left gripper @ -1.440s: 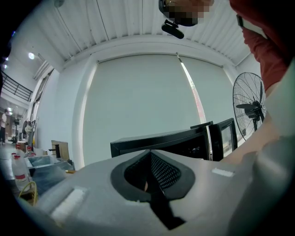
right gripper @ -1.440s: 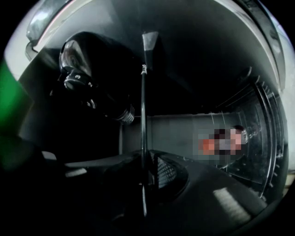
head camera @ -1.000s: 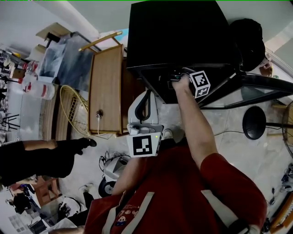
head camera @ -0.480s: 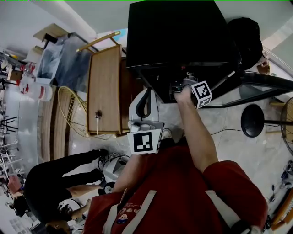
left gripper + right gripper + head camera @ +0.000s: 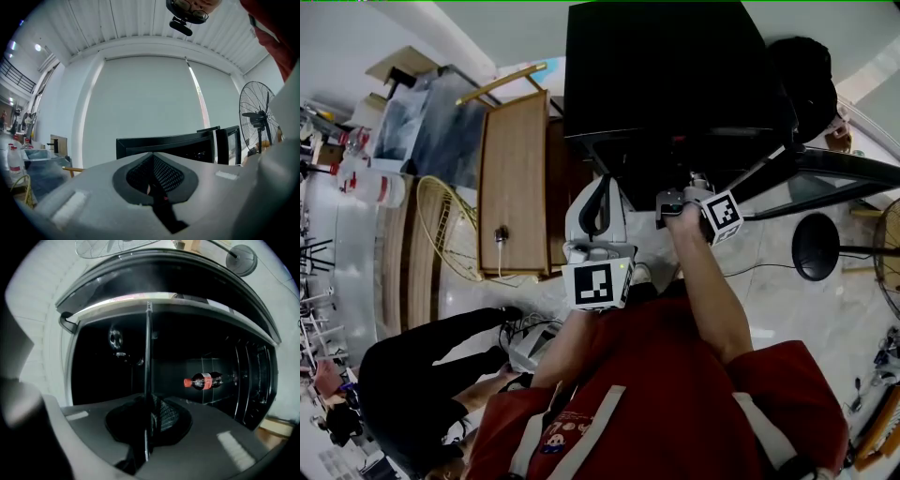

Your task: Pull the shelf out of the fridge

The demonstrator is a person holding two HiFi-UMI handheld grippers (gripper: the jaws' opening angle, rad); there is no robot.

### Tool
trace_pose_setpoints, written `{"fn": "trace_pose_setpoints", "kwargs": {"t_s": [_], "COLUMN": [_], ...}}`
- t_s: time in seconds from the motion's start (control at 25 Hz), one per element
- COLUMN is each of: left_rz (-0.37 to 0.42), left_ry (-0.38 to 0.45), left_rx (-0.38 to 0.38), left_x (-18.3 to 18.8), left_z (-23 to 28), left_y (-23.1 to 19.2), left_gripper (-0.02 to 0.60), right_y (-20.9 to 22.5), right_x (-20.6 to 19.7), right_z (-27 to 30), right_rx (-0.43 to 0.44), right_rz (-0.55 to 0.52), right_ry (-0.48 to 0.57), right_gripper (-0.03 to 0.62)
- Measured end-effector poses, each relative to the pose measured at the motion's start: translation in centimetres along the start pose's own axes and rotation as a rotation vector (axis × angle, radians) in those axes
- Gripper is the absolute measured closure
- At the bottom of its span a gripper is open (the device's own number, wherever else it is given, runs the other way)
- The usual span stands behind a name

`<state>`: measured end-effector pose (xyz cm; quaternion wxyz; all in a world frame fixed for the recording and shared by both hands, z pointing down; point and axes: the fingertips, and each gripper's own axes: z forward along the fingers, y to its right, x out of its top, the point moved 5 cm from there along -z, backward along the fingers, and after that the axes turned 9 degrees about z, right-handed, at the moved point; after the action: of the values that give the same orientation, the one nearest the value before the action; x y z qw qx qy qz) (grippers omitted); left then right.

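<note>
Head view centre: the left gripper (image 5: 600, 187) hangs closed and empty, short of the fridge (image 5: 666, 75). Just right, the right gripper (image 5: 673, 195) is clamped on the front edge of the shelf (image 5: 148, 343), which runs straight ahead of its jaws into the cavity.

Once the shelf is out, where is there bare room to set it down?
The wooden cabinet top left of the fridge is mostly bare. The floor between the fridge door and the fan base is free. Crowded: lower left, with cables and a person.
</note>
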<state>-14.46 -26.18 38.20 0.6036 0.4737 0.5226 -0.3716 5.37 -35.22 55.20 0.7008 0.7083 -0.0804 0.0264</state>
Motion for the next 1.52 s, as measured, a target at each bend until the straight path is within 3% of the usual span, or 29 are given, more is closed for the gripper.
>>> {"fn": "trace_pose_setpoints", "kwargs": {"t_s": [1.0, 1.52], "left_rz": [-0.058, -0.055], "left_ry": [-0.001, -0.004], "left_rx": [-0.056, -0.007], "left_x": [-2.0, -1.7], "left_z": [-1.4, -6.0], "left_y": [-3.3, -0.5], "left_gripper": [0.577, 0.577], "right_y": [-1.9, -2.8], "right_x": [-1.5, -0.4], "right_z": [-8.9, -14.7], "right_rx": [0.005, 0.024], "right_rz": [-0.03, -0.034], "right_ry": [0.021, -0.073], "right_gripper": [0.585, 0.579]}}
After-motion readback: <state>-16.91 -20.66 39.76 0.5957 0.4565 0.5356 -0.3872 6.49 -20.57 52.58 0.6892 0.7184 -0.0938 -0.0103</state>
